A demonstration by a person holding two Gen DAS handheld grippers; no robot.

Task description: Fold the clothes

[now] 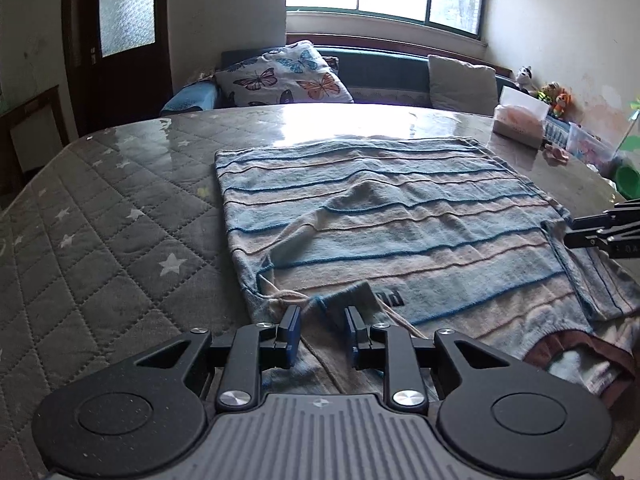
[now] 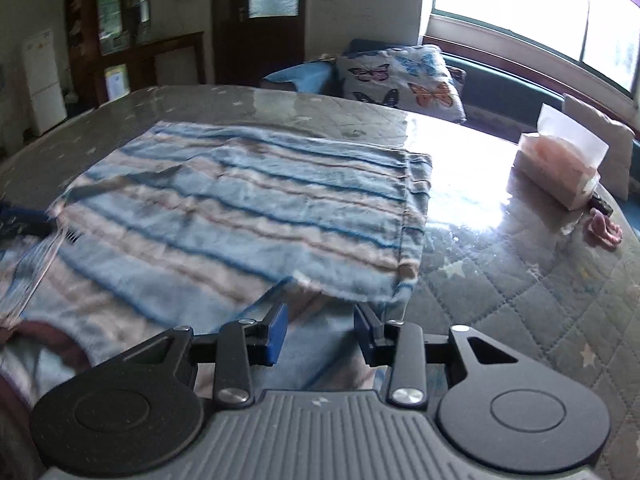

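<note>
The striped garment (image 1: 400, 224) lies flat on the quilted table (image 1: 100, 220), stripes running left to right. Its near edge sits directly ahead of both grippers: left gripper (image 1: 322, 334) and right gripper (image 2: 322, 334), jaws apart, holding nothing.

Left gripper (image 1: 322, 326) parted over striped garment (image 1: 400, 220) edge (cord (image 1: 288, 298) just ahead), flat on quilted table (image 1: 100, 220); right gripper (image 1: 600, 234) at far side.

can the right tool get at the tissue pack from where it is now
Probably yes. The right tool is open over the striped garment's near edge, and only bare table lies between it and the tissue pack, though it would need a forward reach.
</note>
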